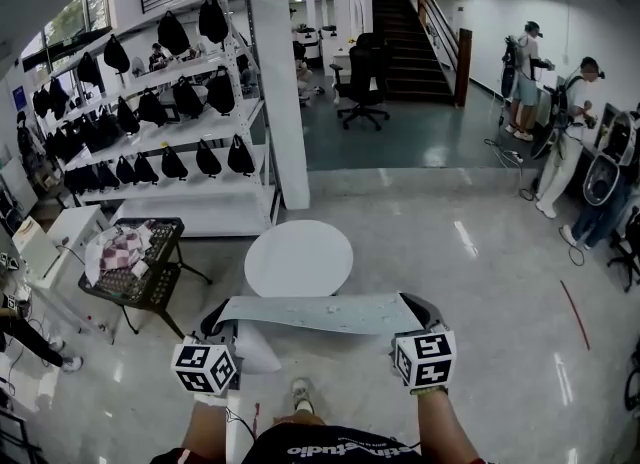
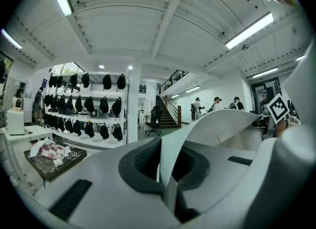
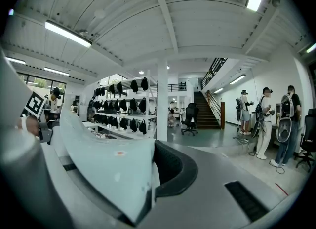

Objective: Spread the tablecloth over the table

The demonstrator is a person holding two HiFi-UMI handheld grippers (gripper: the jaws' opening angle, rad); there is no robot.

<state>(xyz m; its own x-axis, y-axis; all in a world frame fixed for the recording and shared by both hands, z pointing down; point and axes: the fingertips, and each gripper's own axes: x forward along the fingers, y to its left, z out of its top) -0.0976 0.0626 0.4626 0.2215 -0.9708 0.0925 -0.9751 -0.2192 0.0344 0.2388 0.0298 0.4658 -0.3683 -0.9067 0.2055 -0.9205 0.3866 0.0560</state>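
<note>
Tablecloth [image 1: 320, 313] hangs taut between your left gripper [image 1: 220, 327] and right gripper [image 1: 415, 310], both clenched on it; round table [image 1: 298, 257] lies mid-frame just above, pillar [image 1: 282, 102] beyond, basket cart [image 1: 150, 282] lower left.

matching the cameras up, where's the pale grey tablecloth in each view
Head view: pale grey tablecloth, a taut strip across lower centre.
Left gripper view: tablecloth rises from the shut jaws, curving right.
Right gripper view: tablecloth lower left, pinched in the jaws.
Shared landmark: white square pillar.
</note>
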